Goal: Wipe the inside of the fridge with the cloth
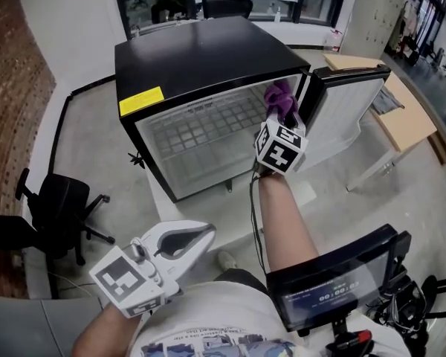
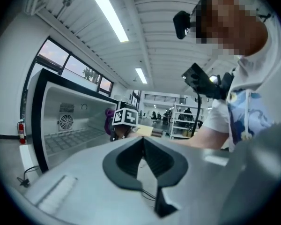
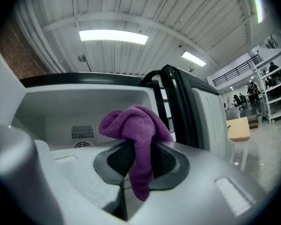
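We have the mini fridge (image 1: pixel 201 58) at twelve o'clock in the head view. Its door (image 1: pixel 349 103) is swung wide toward two o'clock, so the white cavity and wire shelf (image 1: pixel 208 125) lie open to us.

Our right tongs (image 1: pixel 282 116) are clamped on the purple cloth (image 1: pixel 280 97). In the right gripper view the cloth (image 3: pixel 133 125) bunches above the pinched jaws, with a tail hanging below them. The right tongs hold it at the mouth of the fridge, at the three o'clock edge of the opening, near the hinge side. The back wall and its fan vent (image 3: pixel 83 131) lie ahead of it.

Our left tongs (image 1: pixel 201 236) rest low at seven o'clock, close to our body and well apart from the fridge. Their jaws are together with nothing between them.

As we judge it, the preparation is done: the door is open and the cloth is gripped and brought to the cavity. From these angles the cloth seems not yet pressed to any inner surface, though we cannot be sure. The wiping of shelf, walls and back appears to be all ahead of us.
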